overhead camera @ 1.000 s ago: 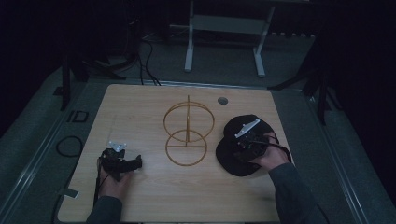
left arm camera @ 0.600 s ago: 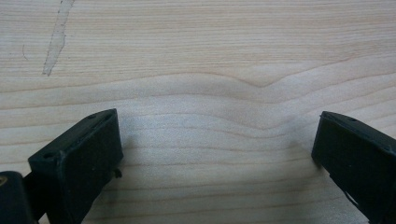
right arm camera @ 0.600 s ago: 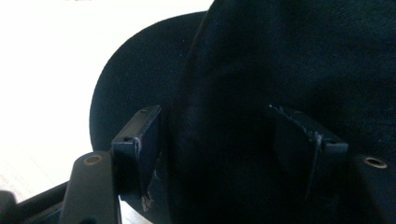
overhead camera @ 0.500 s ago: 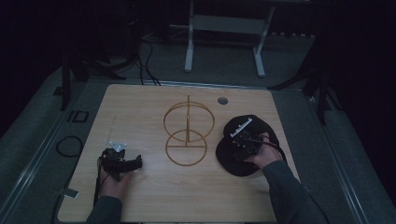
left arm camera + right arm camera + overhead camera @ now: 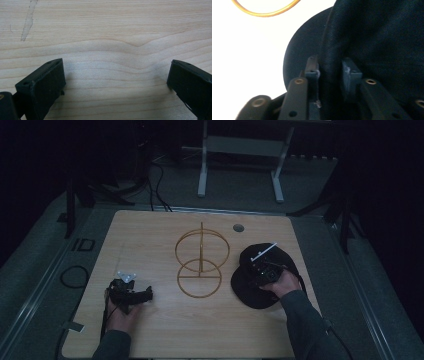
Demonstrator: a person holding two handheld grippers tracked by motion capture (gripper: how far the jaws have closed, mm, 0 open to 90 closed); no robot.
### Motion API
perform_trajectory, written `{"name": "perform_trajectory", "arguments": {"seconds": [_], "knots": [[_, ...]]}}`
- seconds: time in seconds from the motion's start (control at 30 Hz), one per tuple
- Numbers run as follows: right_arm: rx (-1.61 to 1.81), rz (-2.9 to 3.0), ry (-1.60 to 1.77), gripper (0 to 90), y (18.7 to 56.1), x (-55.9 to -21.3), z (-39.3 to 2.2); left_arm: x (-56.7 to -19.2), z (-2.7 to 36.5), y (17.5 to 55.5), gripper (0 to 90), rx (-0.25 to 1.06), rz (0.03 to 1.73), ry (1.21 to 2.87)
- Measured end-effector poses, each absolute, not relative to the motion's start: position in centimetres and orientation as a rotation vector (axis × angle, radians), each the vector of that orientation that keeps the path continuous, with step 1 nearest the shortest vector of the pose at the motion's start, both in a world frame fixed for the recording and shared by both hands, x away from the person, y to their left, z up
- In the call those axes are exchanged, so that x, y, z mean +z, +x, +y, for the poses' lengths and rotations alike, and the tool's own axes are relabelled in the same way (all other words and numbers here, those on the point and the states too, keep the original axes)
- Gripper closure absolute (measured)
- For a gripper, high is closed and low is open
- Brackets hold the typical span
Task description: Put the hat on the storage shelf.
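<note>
Change since the earlier frames: the right gripper [image 5: 263,270] has sunk a little onto the black cap [image 5: 255,292] at the right of the table [image 5: 150,235], and its jaws, wide a second ago, have just been closing. In the right gripper view they now pinch a raised fold of the cap's dark cloth [image 5: 329,72], with the flat brim [image 5: 299,57] spread to the left of the fold. The left gripper [image 5: 131,295] has kept its place at the near left of the table; its jaws stand wide apart over bare wood [image 5: 112,37] and hold nothing. The gold wire stand [image 5: 201,262], two rings on an upright rod, remains at the table's middle, just beside the cap and not touching it.

Writing: two pale characters on the dark floor strip left of the table, possibly "ID" [image 5: 82,244]; no brand or label can be read on the cap.

Hard to make out: the room beyond the table is very dark. The table in the right gripper view is washed out to white, and the wire stand's ring [image 5: 265,10] is cut off by the upper edge there. The cap's far edge lies under the right hand [image 5: 282,282]. A small round grey fitting [image 5: 238,227] sits near the table's far edge.
</note>
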State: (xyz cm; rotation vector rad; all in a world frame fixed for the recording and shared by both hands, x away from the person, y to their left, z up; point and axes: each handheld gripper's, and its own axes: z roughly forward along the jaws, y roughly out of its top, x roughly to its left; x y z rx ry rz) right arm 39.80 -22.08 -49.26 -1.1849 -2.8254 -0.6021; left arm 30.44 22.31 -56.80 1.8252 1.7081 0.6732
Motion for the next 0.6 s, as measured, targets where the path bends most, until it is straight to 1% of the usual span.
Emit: {"name": "perform_trajectory", "arguments": {"seconds": [0.23, 0.6], "knots": [[-0.554, -2.877, -1.182, 78.1, 39.57, -48.88, -21.52, -56.78, 22.30, 30.44, 1.2, 0.671, 1.706, 1.829], [-0.500, -2.948, -1.189, 78.7, 39.32, -48.42, -21.87, -56.79, 22.24, 30.45, 1.2, 0.672, 1.704, 1.830]]}}
